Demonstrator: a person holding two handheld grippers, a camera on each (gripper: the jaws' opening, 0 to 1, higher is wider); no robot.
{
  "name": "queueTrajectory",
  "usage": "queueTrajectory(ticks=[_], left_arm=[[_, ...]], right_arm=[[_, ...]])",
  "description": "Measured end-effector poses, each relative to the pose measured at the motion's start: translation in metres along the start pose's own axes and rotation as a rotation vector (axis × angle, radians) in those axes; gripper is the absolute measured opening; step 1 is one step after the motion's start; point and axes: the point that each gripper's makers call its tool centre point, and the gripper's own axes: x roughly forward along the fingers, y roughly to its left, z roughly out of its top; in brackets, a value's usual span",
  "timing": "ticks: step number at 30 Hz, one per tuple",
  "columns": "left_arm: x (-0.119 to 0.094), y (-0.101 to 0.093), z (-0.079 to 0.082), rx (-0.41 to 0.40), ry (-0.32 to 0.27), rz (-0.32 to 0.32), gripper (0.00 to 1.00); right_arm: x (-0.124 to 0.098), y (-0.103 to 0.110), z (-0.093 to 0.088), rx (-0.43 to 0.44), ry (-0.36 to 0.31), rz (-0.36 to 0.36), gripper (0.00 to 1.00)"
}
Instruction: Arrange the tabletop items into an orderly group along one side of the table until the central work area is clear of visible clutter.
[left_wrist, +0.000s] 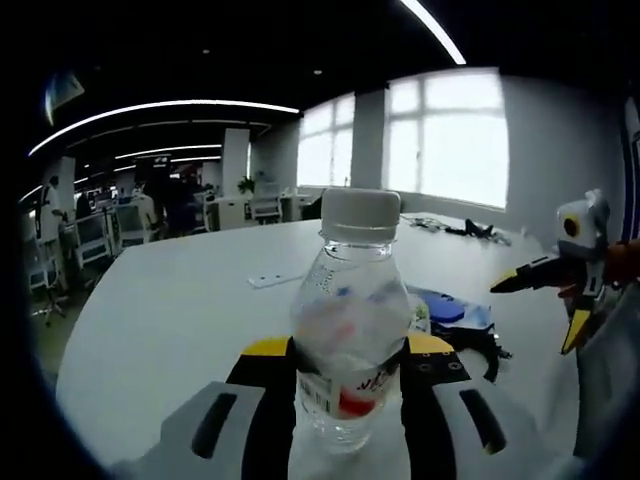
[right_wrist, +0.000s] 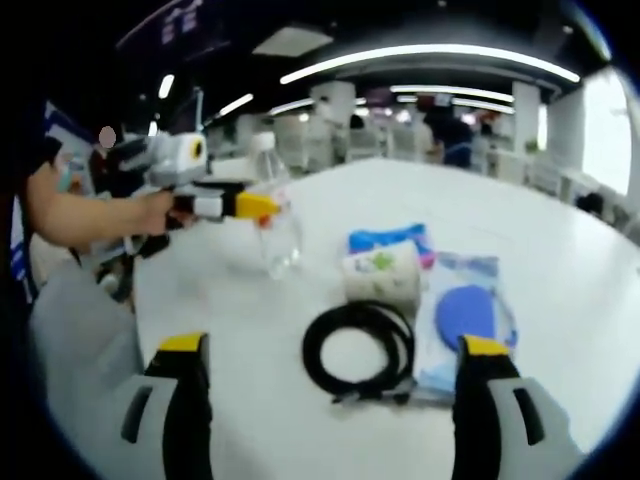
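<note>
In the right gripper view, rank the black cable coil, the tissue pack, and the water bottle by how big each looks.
1. Black cable coil, largest and nearest the camera.
2. Tissue pack and water bottle look about alike; the bottle sits farther back, held in the left gripper, so I won't rank them.

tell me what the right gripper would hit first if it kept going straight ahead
Most likely the coiled black cable, lying on the table between the open jaws of the right gripper. Just beyond it stands the tissue roll. Depth is hard to judge.

White table (right_wrist: 560, 250): black cable coil (right_wrist: 360, 350), tissue pack (right_wrist: 382, 272), blue packets (right_wrist: 465, 315).
</note>
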Motion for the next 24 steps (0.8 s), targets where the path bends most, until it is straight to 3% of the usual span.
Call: queueTrajectory(ticks=[24], left_arm=[[0.013, 0.071, 0.019, 0.003, -0.026, -0.007, 0.38]], right_arm=[[0.01, -0.005, -0.01, 0.01, 0.056, 0.012, 1.0]])
